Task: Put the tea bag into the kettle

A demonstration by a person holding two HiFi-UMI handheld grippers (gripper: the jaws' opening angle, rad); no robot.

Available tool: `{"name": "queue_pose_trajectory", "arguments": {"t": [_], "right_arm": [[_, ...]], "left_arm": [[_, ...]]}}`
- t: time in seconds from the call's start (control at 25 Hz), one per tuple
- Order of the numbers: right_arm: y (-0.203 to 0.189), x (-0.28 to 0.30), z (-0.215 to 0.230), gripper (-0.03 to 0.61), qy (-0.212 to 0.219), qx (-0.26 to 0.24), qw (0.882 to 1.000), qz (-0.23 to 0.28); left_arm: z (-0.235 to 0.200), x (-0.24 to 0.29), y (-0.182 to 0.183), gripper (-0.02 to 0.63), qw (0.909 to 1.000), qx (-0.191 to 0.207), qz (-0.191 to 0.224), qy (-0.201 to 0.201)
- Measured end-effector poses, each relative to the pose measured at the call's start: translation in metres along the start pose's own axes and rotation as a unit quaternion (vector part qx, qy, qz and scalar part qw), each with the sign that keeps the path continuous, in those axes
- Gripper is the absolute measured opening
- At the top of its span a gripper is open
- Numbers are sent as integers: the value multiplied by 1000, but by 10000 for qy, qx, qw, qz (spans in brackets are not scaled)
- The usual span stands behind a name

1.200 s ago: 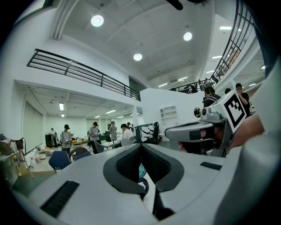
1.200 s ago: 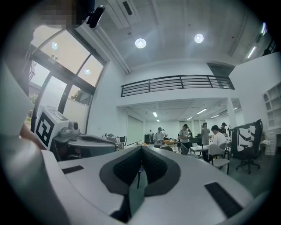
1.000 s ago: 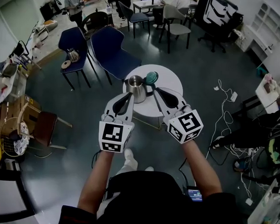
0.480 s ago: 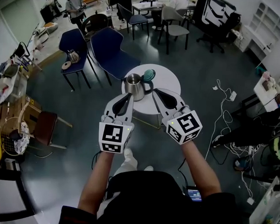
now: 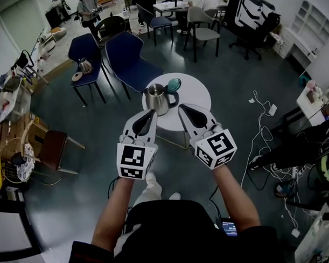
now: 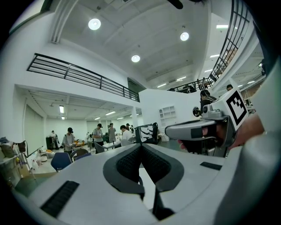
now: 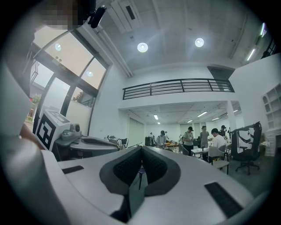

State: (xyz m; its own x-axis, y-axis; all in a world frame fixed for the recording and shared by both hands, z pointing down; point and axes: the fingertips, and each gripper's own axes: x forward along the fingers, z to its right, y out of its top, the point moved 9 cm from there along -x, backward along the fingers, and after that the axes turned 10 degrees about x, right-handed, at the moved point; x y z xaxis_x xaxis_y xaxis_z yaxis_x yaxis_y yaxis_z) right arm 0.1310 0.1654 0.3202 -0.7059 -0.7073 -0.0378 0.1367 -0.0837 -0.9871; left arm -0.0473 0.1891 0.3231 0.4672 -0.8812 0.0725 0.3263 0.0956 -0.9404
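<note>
A steel kettle (image 5: 155, 99) stands open on the near left of a small round white table (image 5: 195, 94), with its teal lid (image 5: 174, 84) lying just behind it. I cannot make out a tea bag in any view. My left gripper (image 5: 149, 115) is held level in the air, its tips just short of the kettle, jaws shut with nothing between them (image 6: 141, 146). My right gripper (image 5: 184, 109) hovers beside it over the table's near edge, also shut and empty (image 7: 141, 148). Both gripper views look out across the room, not at the table.
Two blue chairs (image 5: 130, 58) stand behind the table, one of them carrying a second kettle (image 5: 85, 65). A brown chair (image 5: 52, 149) is at the left. Cables (image 5: 263, 113) trail on the floor at the right. People sit and stand at desks at the back.
The table and kettle sit slightly higher and further left in the head view. Both grippers stay shut and side by side in about the same place.
</note>
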Motion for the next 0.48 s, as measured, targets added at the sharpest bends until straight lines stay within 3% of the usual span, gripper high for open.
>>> {"name": "queue_pose_trajectory", "arguments": {"t": [0.48], "right_arm": [[-10, -10, -15, 18, 42, 32, 10000, -51]], "left_arm": [[7, -16, 0, 15, 9998, -169, 56, -7]]}}
